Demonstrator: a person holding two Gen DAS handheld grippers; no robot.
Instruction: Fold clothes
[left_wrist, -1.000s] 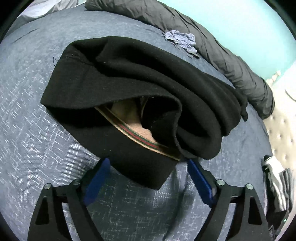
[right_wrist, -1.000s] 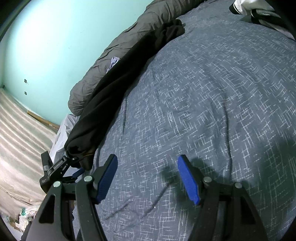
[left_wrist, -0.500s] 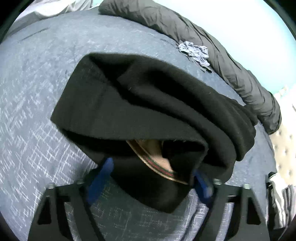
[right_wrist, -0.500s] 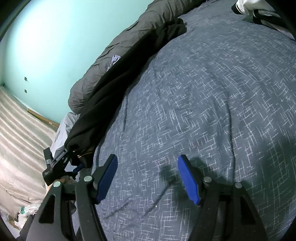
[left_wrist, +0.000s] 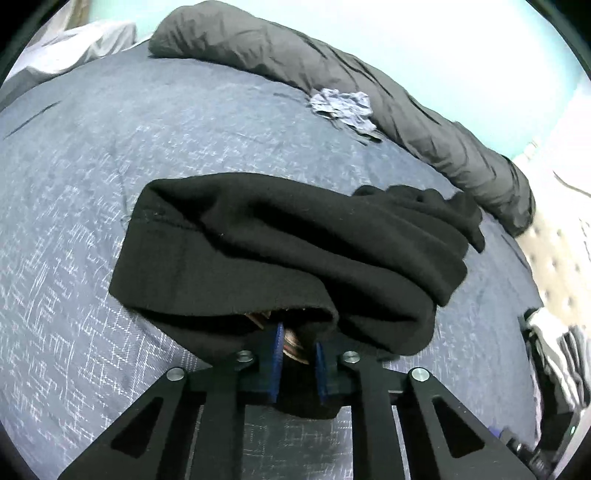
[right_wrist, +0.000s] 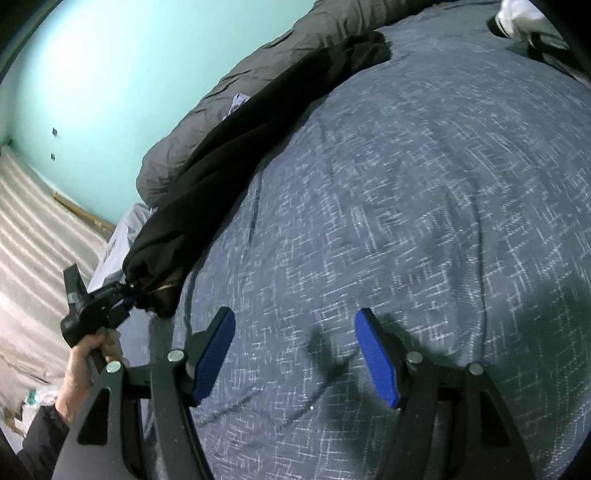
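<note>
A home bedroom: a bed with rumpled grey duvet against a turquoise wall.

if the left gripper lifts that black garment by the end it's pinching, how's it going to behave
Probably floppy: the black garment already sags in soft folds on the blue bedspread. Its thick, fleecy look suggests some weight, so the long free end would likely trail. The left gripper, clamped on bunched layers, should hold; the right gripper is open and idle.
</note>
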